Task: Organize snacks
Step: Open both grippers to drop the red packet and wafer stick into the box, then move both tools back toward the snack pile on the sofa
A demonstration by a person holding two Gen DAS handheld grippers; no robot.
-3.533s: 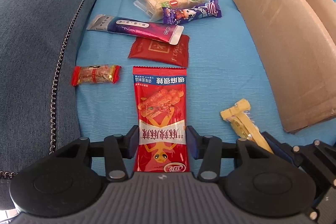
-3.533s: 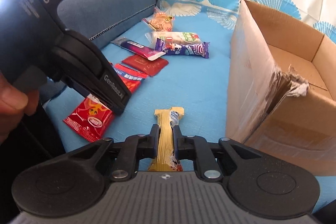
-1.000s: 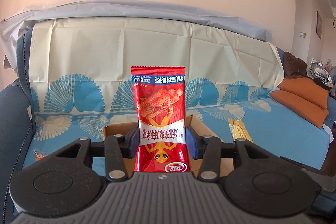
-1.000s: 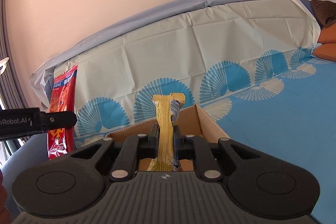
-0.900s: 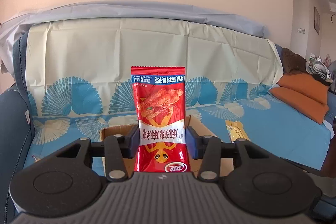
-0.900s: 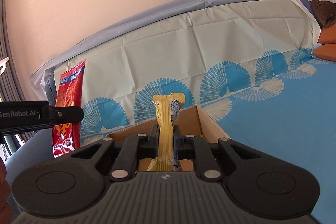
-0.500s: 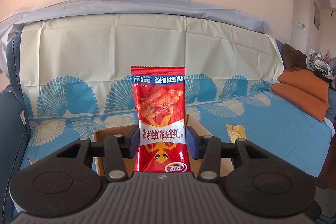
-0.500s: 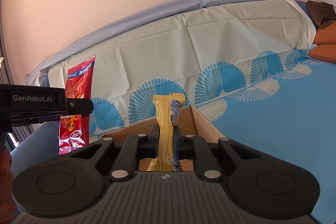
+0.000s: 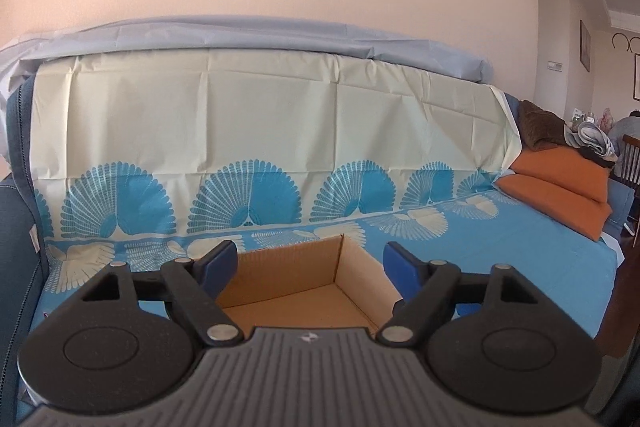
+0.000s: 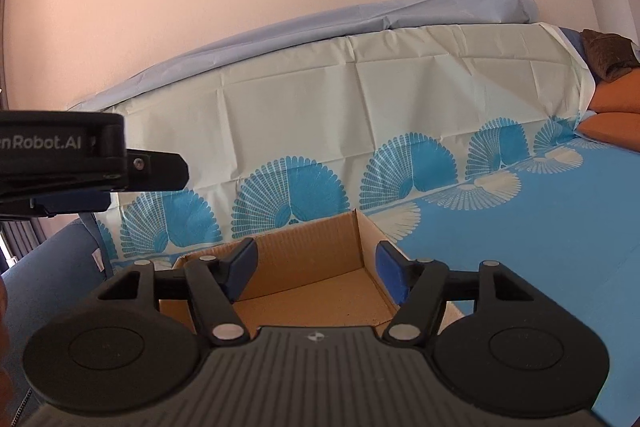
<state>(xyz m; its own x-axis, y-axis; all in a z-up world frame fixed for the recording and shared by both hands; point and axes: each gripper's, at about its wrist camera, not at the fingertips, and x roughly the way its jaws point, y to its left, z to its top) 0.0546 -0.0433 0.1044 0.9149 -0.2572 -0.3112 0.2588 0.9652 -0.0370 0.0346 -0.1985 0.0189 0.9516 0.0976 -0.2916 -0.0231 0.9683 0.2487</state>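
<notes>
An open cardboard box [image 9: 304, 275] [image 10: 316, 267] rests on the blue sofa cover, right in front of both grippers. My left gripper [image 9: 310, 259] hovers over the box, its jaws opening with nothing between them. My right gripper [image 10: 316, 263] also hovers over the box, jaws opening and bare. The left gripper's black body [image 10: 80, 163] shows at the left edge of the right wrist view. The red snack packet and the yellow snack stick are out of sight in both views; the visible part of the box floor is bare.
The sofa back wears a cream cover with blue fan prints [image 9: 248, 155]. Orange cushions [image 9: 560, 191] and a brown blanket [image 9: 540, 127] lie at the far right. The dark blue armrest [image 10: 52, 259] rises on the left.
Both grippers opened. The red packet has left the left gripper and the yellow stick has left the right one; neither snack is visible now.
</notes>
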